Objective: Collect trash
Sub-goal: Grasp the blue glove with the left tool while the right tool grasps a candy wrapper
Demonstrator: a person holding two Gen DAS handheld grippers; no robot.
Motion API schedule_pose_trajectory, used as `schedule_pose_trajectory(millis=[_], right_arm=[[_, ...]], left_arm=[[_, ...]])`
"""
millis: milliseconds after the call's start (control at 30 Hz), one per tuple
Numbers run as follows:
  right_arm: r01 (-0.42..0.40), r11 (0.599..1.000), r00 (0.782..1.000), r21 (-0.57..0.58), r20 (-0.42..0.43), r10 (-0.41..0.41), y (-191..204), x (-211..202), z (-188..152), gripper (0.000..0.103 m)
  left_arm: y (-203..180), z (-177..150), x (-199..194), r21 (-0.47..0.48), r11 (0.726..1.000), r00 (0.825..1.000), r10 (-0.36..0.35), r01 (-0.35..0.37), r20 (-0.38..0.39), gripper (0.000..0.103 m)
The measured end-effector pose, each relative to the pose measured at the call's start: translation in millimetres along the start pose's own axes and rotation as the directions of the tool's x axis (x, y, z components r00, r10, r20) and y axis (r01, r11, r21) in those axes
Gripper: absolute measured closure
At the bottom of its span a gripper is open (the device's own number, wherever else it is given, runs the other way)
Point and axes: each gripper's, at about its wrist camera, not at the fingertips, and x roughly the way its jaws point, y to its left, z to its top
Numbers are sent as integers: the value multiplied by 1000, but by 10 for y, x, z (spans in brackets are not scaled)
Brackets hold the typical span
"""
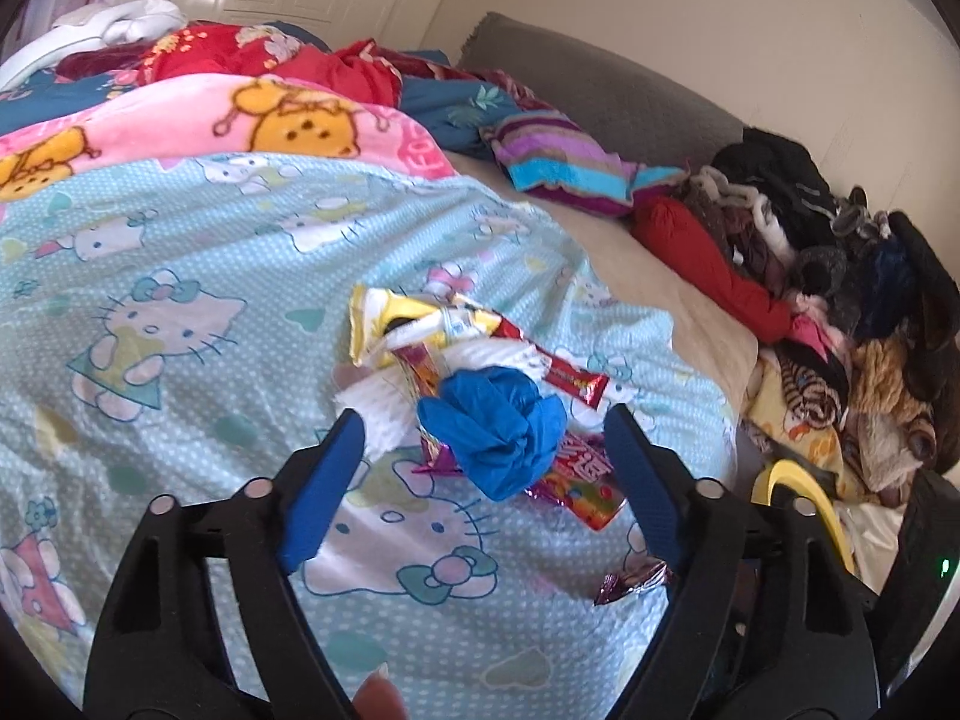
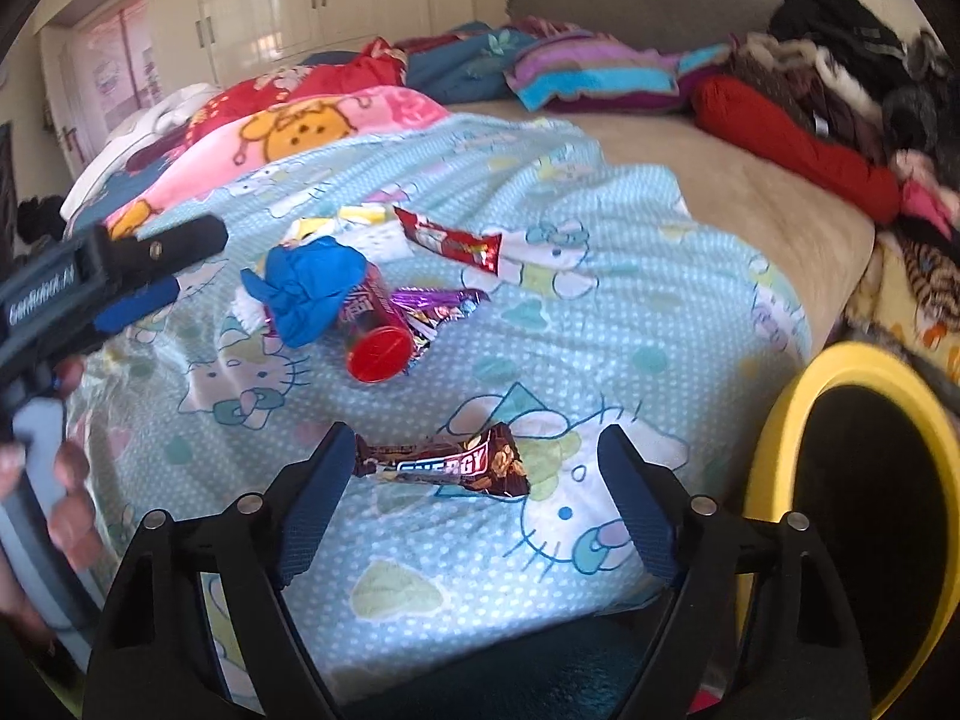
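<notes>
A heap of trash lies on the light-blue cat-print quilt. My left gripper stands open around a crumpled blue wad, its pads clear of it on both sides. Under the wad lie a white tissue, a colourful candy wrapper and a yellow-white packet. My right gripper is open over a brown energy-bar wrapper, which lies flat between the fingers. A red tube, a purple wrapper and a red wrapper lie farther back.
A yellow-rimmed bin with a dark inside stands at the bed's near right edge. Clothes are piled along the right side, with blankets and pillows at the back. A hand holds the left gripper's handle.
</notes>
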Motion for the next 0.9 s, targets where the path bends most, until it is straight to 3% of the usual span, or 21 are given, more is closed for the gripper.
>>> schedule_pose_trajectory(millis=[67,333,500,600,633,667,767,900], right_arm=[[-1,1000,1000,30,-26,2,-25,81,12,23],[-38,993,991,116,-123,52,-73,319,-54,36],[-84,993,989,78,-117,92,26,296,-75,64],[-86,995,990,47,-104,90,107,274,-82,72],[-95,994,990,45,-99,99,106,268,-77,74],[-104,994,990,43,-93,107,110,262,-76,83],[-111,993,991,46,-73,114,109,224,-79,83],[-126,991,991,39,-33,127,116,136,-83,83]], left_arm=[[-21,-23,71,8,1000,1000,3,-3,-19,41],[-47,-57,283,-8,1000,999,1,-1,-49,41],[-88,-50,403,6,1000,998,11,-11,-54,46],[-88,-53,497,10,1000,996,26,-26,-80,58],[-79,-56,507,8,1000,996,27,-26,-82,68],[-78,-60,511,9,1000,996,29,-28,-83,75],[-112,-76,493,34,999,996,16,-13,-83,90],[-147,-105,436,41,999,996,-20,24,-87,98]])
